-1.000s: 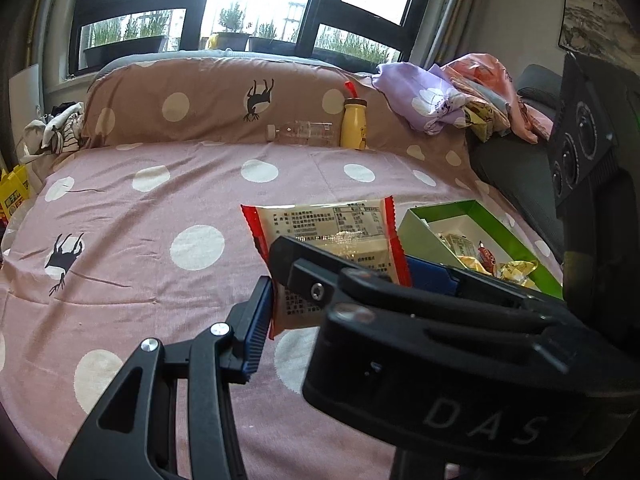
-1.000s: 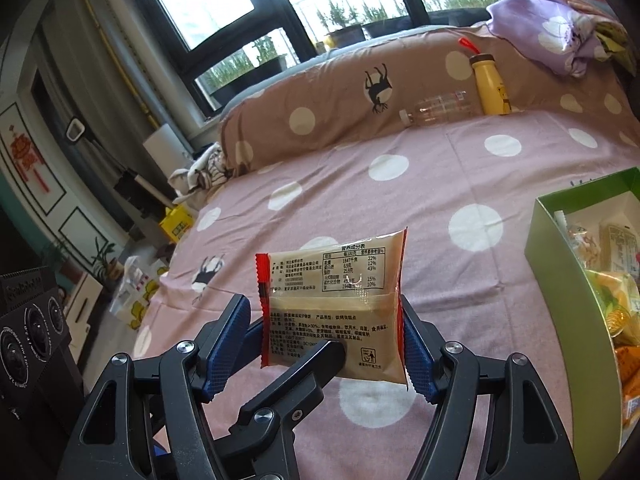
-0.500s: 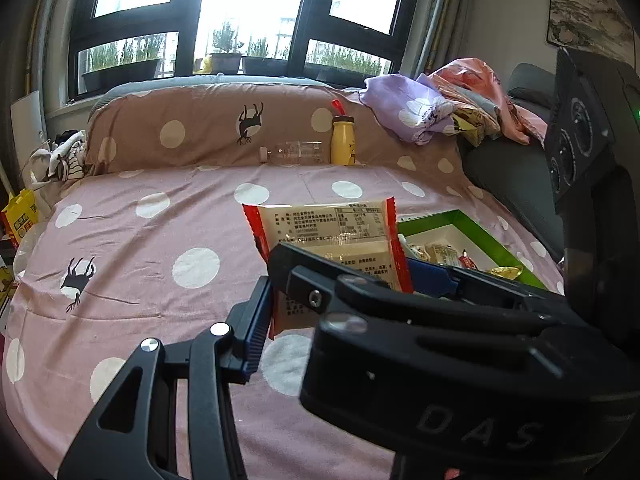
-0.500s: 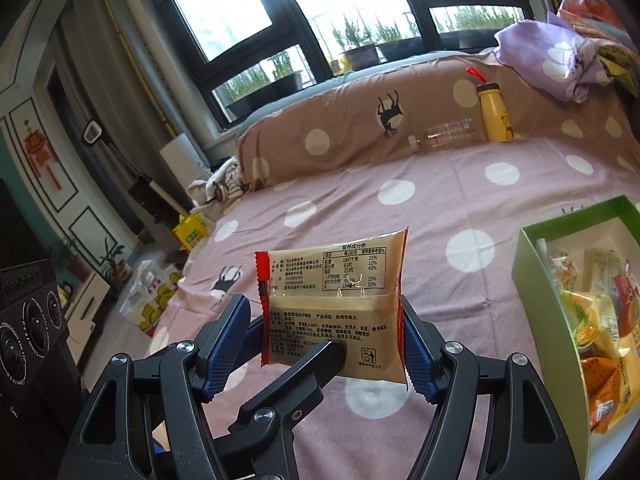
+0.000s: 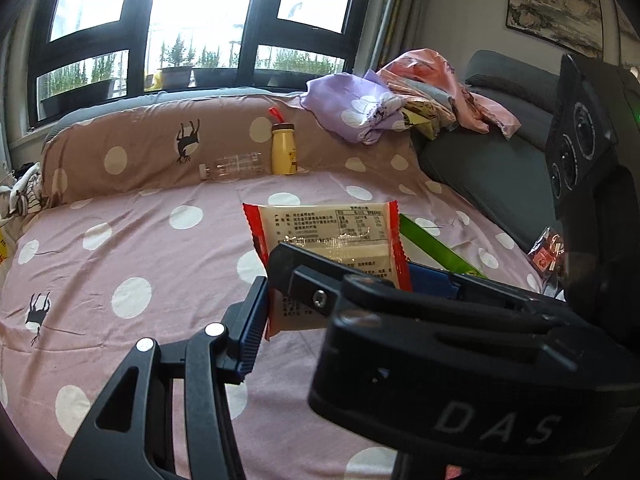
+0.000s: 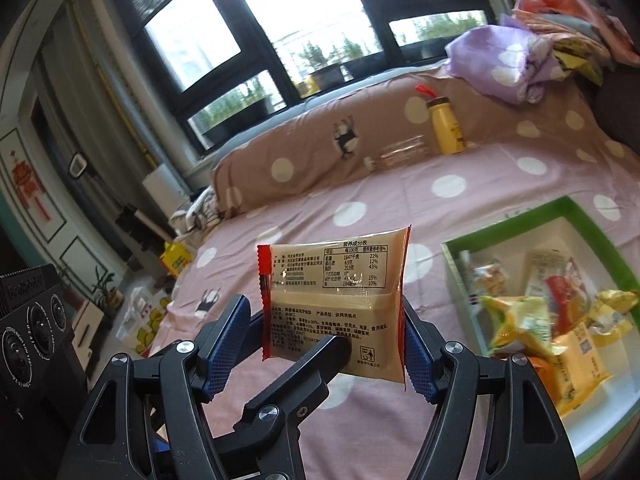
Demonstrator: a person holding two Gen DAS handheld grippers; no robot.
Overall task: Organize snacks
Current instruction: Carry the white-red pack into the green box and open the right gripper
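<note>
Both grippers meet at one snack packet (image 6: 338, 304), held upright above the pink dotted bedspread (image 5: 120, 248). In the right wrist view, the right gripper (image 6: 320, 340) has only its right pad against the packet's edge; its left pad stands apart, and one finger of the left gripper (image 6: 296, 380) crosses in front. The left gripper's jaws have just been opening; whether they grip cannot be told. Only this view shows inside the green box (image 6: 576, 210) of snacks, at the right. The left wrist view shows a yellow bottle (image 5: 283, 149) far off.
</note>
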